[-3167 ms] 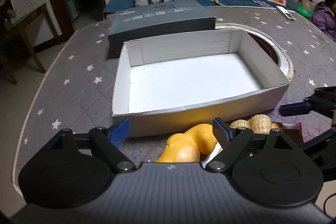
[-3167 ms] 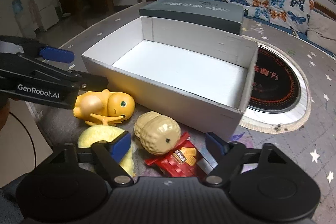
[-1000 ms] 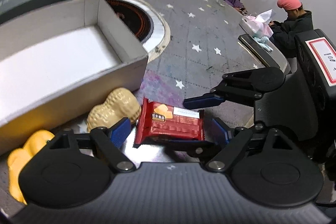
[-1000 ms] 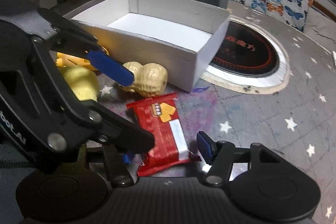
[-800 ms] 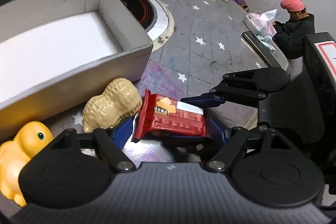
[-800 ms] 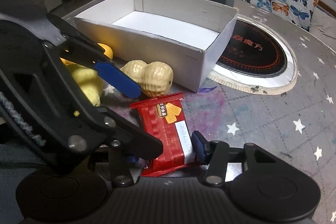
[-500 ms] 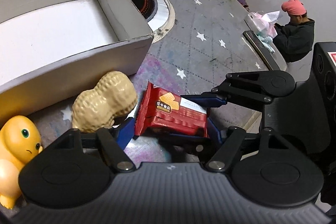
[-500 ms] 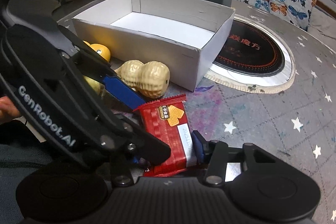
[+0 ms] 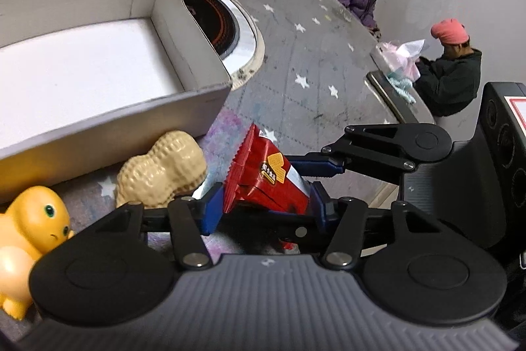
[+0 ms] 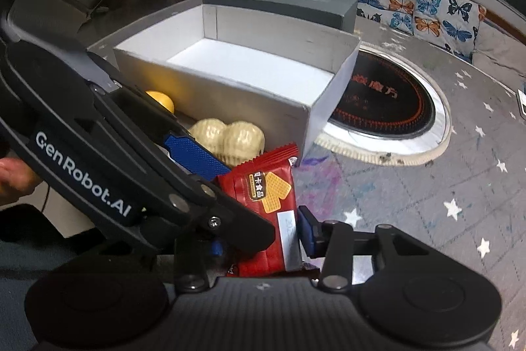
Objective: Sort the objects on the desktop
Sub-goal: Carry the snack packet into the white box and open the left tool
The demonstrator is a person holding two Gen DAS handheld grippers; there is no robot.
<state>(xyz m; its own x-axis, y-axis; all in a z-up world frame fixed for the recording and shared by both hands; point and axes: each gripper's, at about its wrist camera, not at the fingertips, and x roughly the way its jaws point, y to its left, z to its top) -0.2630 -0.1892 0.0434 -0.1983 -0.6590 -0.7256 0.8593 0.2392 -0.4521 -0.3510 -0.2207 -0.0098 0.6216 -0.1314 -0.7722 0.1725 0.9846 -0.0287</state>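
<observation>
A red snack packet (image 9: pixel 263 180) is lifted off the table, tilted, and pinched from both sides. My left gripper (image 9: pixel 266 206) is shut on its near end. My right gripper (image 10: pixel 259 236) is shut on it too; the packet (image 10: pixel 266 203) stands up between its blue pads. The right gripper's upper finger (image 9: pixel 315 165) crosses over the packet from the right in the left wrist view. The left gripper's arm (image 10: pixel 108 166) crosses the right wrist view. The empty white box (image 9: pixel 184 68) lies just beyond, also in the right wrist view (image 10: pixel 230 94).
A peanut-shaped toy (image 9: pixel 164 170) and a yellow duck toy (image 9: pixel 29 229) lie against the box's front wall. A grey lid (image 10: pixel 279 5) lies behind the box. A round black inset (image 10: pixel 388 97) is in the star-patterned table. Two people sit at the far edge.
Both grippers have closed on the red packet and lifted it off the table; it now tilts upward. The left view has swung from the box toward the right.
</observation>
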